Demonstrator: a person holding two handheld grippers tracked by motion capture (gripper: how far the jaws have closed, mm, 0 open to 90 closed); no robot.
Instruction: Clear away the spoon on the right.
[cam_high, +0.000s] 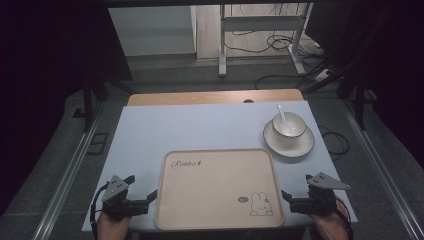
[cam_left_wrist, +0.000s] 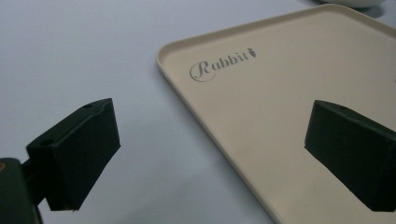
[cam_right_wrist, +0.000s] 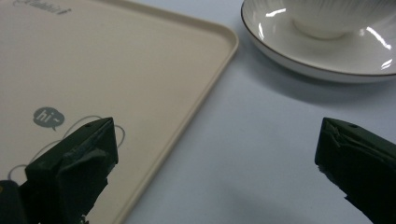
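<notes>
In high view, spoon in bowl

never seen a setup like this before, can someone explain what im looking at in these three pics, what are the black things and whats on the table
This is no robot: a person holds a hand-held two-jaw tool in each hand. The high view looks down from above the person's side of the table. There you see the left gripper and the right gripper, one at each near corner of a beige tray.

The other two pictures come from cameras riding on the tools, looking along their black jaws. Both stand open and hold nothing.

On the pale tabletop lies the tray, printed with "Rabbit" and a cartoon rabbit. Farther right stands a white bowl on a saucer, with a white spoon in the bowl.
</notes>
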